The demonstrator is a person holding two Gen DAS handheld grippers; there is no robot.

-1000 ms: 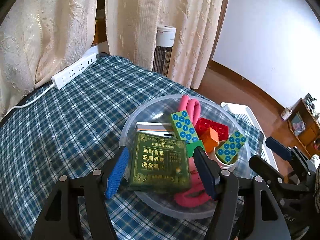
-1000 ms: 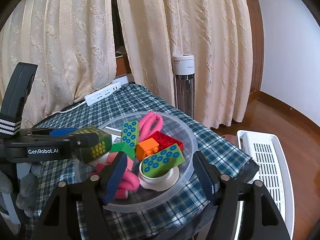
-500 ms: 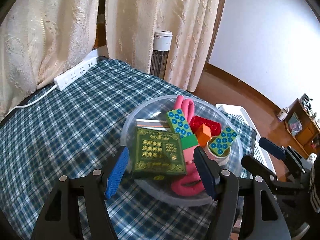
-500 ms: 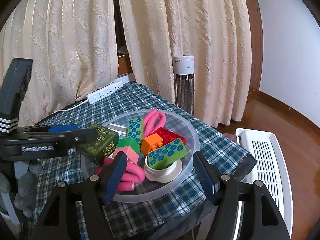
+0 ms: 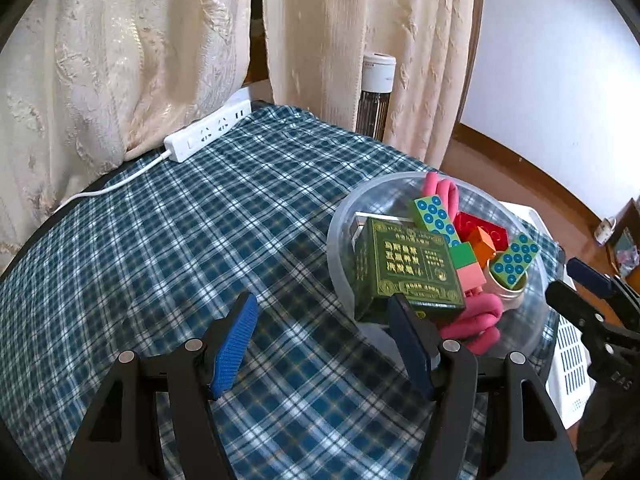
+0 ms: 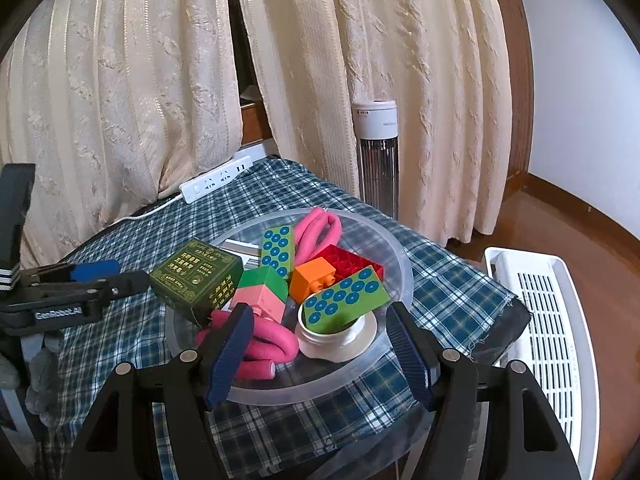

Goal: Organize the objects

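Observation:
A clear plastic bowl (image 5: 340,220) (image 6: 400,264) stands on the plaid tablecloth, piled with toys. A dark green box with gold print (image 5: 408,268) (image 6: 198,280) leans inside it at the left rim. Beside it lie green bricks with blue dots (image 6: 346,300), an orange brick (image 6: 312,280), a red brick (image 6: 352,264), a pink foam tube (image 6: 260,336) and a small white cup (image 6: 340,340). My left gripper (image 5: 320,344) (image 6: 116,276) is open and holds nothing, just left of the bowl. My right gripper (image 6: 320,354) hovers open at the bowl's near rim, its fingers around nothing.
A white power strip (image 5: 208,134) with its cable lies at the far edge of the table, against cream curtains. A white tower heater (image 6: 376,160) stands behind the table. A white slatted rack (image 6: 552,320) sits on the wooden floor to the right.
My left gripper has drawn back to the left, off the green box, and now sits over bare cloth. The box stays in the bowl. The right gripper has kept still.

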